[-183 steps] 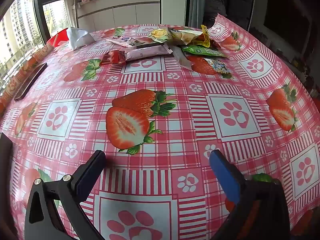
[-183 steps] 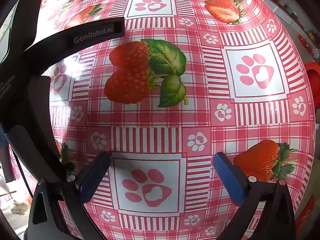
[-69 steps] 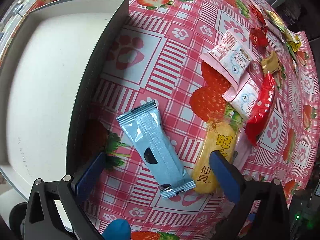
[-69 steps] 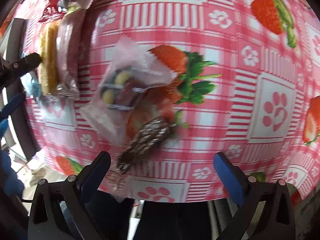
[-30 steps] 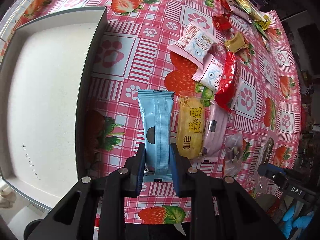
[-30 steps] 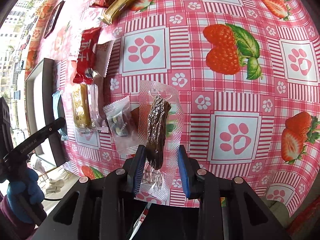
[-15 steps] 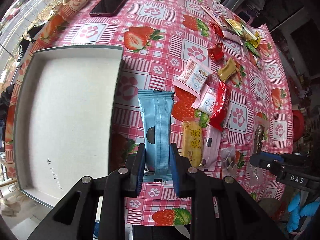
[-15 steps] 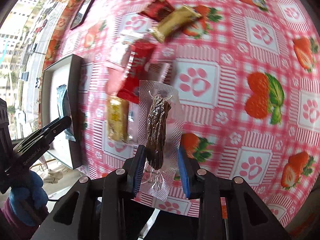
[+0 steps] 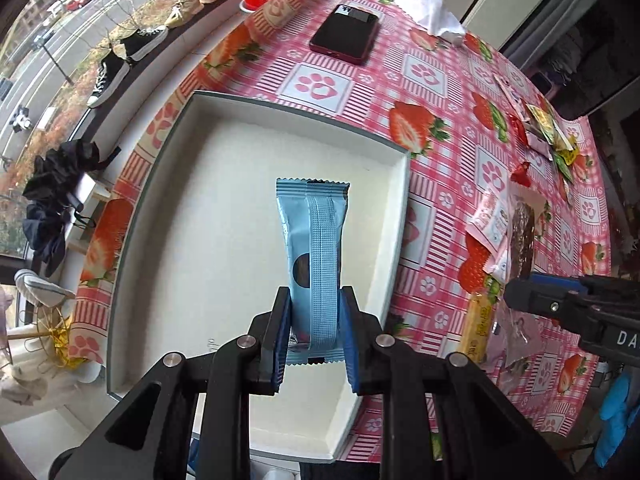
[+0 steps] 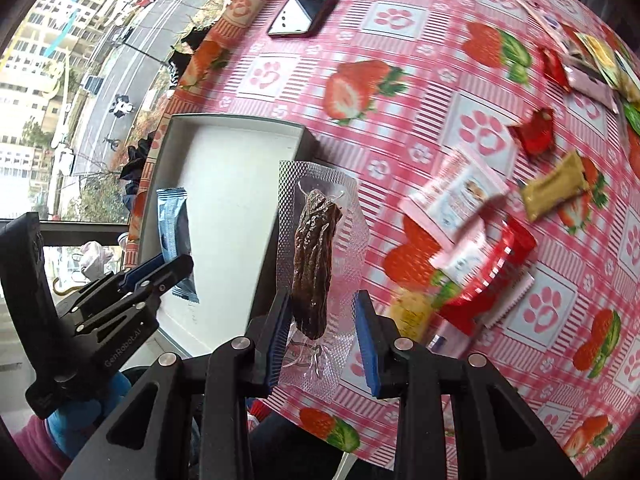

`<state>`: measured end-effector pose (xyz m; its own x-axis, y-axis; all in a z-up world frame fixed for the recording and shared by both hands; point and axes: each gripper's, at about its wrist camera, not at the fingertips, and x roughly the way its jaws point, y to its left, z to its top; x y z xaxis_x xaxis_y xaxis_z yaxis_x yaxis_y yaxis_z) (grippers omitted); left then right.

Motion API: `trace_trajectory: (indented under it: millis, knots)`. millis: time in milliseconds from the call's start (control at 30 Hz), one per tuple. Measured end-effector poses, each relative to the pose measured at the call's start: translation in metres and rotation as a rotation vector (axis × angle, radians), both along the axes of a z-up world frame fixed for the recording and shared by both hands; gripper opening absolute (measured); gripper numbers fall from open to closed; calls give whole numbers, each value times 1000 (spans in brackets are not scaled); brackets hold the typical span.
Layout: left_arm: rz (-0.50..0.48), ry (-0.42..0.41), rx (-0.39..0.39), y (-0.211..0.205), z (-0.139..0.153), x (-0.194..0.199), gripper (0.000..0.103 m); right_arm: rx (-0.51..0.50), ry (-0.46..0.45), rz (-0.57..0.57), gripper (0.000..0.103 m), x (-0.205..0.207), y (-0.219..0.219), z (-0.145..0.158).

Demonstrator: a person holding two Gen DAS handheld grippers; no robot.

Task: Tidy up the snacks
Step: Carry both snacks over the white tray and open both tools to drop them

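Note:
My left gripper (image 9: pixel 315 334) is shut on a light blue snack bar (image 9: pixel 314 248) and holds it above the white tray (image 9: pixel 224 216). My right gripper (image 10: pixel 322 336) is shut on a clear packet with a dark brown meat stick (image 10: pixel 316 264), held above the tray's right wall (image 10: pixel 264 240). The left gripper (image 10: pixel 160 268) with the blue bar (image 10: pixel 174 224) also shows in the right wrist view. The right gripper (image 9: pixel 560 304) with its packet (image 9: pixel 522 236) shows at the right of the left wrist view.
Loose snacks lie right of the tray: pink-white packets (image 10: pixel 456 196), a red packet (image 10: pixel 492 268), a yellow rice cracker (image 9: pixel 478 330), a gold packet (image 10: pixel 556 190). More snacks (image 9: pixel 548 136) sit at the far side. A red phone (image 9: pixel 346 34) and white tissue (image 9: pixel 430 14) lie beyond the tray.
Both grippers closed on their snacks and lifted them. The left has carried the blue bar over the tray; the right has moved the meat stick left toward the tray.

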<state>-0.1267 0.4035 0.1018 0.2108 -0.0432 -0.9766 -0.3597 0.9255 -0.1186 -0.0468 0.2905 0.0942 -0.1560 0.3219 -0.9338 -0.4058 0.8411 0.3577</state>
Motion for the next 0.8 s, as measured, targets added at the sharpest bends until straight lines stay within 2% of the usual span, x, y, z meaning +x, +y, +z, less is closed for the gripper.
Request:
trace_trajectory:
  millis: [233, 433, 467, 533, 567, 633, 667, 700, 800]
  knots:
    - [22, 51, 28, 29, -17, -7, 25, 15, 34, 97, 34, -9, 68, -15]
    - [35, 103, 48, 38, -32, -16, 27, -20, 61, 148, 34, -16, 101, -37]
    - [34, 111, 58, 39, -32, -17, 29, -25, 67, 148, 34, -16, 105, -40]
    - [34, 116, 72, 39, -33, -19, 46, -30, 88, 147, 34, -14, 110, -43]
    - [35, 116, 89, 39, -32, -20, 60, -35, 94, 147, 34, -15, 115, -47]
    - [31, 109, 120, 38, -29, -21, 71, -47, 98, 147, 48, -16, 112, -48]
    - [25, 109, 135, 37, -28, -20, 72, -50, 95, 141, 68, -15, 112, -49]
    - [20, 109, 147, 36, -27, -20, 75, -52, 83, 136, 74, -15, 110, -48]
    - [0, 99, 169, 31, -23, -18, 78, -57, 70, 127, 74, -10, 98, -42]
